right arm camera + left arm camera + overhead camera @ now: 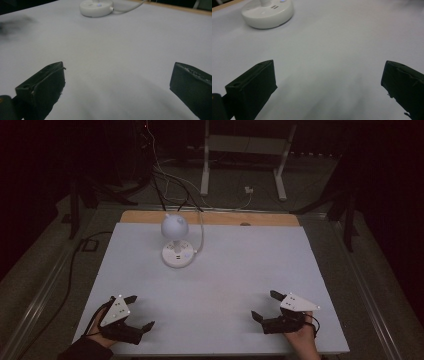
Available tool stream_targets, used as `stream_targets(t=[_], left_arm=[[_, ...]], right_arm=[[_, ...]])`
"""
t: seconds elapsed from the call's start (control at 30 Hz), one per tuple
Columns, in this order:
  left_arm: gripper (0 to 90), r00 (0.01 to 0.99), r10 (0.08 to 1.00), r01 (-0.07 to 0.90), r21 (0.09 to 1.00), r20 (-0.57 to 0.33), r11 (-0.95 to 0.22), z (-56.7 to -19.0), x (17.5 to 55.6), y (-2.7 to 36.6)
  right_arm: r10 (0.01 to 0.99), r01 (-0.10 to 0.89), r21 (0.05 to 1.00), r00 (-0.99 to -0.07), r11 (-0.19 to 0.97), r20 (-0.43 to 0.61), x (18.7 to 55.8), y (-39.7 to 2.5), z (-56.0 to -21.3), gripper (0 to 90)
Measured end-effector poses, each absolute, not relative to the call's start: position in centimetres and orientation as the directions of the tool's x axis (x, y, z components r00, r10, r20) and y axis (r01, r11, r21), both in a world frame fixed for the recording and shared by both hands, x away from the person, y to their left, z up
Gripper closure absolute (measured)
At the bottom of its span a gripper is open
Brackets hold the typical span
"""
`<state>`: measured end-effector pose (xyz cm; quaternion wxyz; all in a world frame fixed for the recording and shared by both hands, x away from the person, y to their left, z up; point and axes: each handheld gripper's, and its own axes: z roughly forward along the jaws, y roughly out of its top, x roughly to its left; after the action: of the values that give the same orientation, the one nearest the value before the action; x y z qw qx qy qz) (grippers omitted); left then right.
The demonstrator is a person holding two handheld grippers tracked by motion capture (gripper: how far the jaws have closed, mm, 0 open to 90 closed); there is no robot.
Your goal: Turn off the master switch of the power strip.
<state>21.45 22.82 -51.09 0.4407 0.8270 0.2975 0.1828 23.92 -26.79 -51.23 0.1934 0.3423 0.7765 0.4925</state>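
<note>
Left gripper [139,312]: near edge of the bench [225,270], jaws spread wide, holding nothing, bare white surface between them. Right gripper [265,305]: near edge, well apart from the left, jaws likewise wide and empty. Desk lamp [176,240]: white, round base with ball-shaped head, standing upright well ahead of both pairs of jaws, untouched; base seen at [267,13] and [96,7]. Lamp cable [201,232]: white, trailing from the base toward the far edge.

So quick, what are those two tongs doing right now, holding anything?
Left tongs: open, holding nothing, low over the white table.
Right tongs: open, holding nothing, also near the table's front edge.
</note>
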Motion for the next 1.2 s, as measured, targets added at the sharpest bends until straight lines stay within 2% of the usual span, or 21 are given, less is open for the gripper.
stream_targets(t=[0.17,0.87,1.0,1.2], left_arm=[[0.3,0.775,0.631,0.340,0.832,0.016,-0.438,-51.2,21.5,22.8],[0.3,0.794,0.607,0.363,0.800,0.002,-0.478,-51.5,21.6,22.0],[0.3,0.806,0.591,0.377,0.795,-0.028,-0.476,-51.1,21.9,21.6],[0.3,0.821,0.570,0.369,0.788,-0.029,-0.492,-50.0,22.2,21.0]], right_arm=[[0.735,0.351,0.883,-0.678,0.312,0.010,24.3,-26.9,-51.5,0.0],[0.768,0.332,0.899,-0.640,0.286,-0.008,24.0,-27.3,-50.9,0.0],[0.770,0.331,0.898,-0.638,0.290,-0.013,23.8,-27.1,-50.9,0.0],[0.774,0.324,0.901,-0.633,0.289,-0.021,23.7,-26.9,-50.8,0.0]])
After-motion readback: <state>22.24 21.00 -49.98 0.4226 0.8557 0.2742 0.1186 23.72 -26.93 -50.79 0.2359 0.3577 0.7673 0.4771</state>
